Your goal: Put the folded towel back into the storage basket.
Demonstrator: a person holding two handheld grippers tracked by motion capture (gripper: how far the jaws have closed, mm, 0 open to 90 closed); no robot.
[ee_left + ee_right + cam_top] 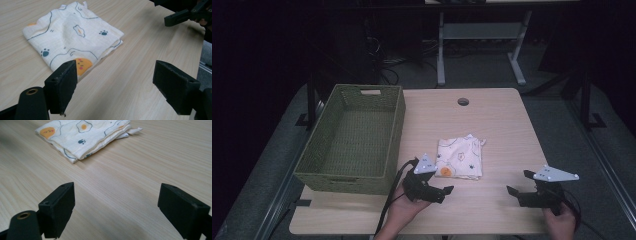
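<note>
Folded cloth [459, 157] lies flat on table [492, 125], right of green basket [352, 137]. Left gripper [448, 189] just beside cloth's near corner, jaws spread, empty. Right gripper [517, 182] well apart, jaws spread, empty. Risk: pinching top layer only, so fold opens on lift. Cause: shallow corner grasp.

Light wooden table [497, 125], rectangular, with a small round dark grommet hole [463, 101] near its far edge; green woven rectangular basket [397, 125] on the table's left part, handle slot in its far wall; white metal frame legs [441, 55] on the grey floor beyond.
</note>
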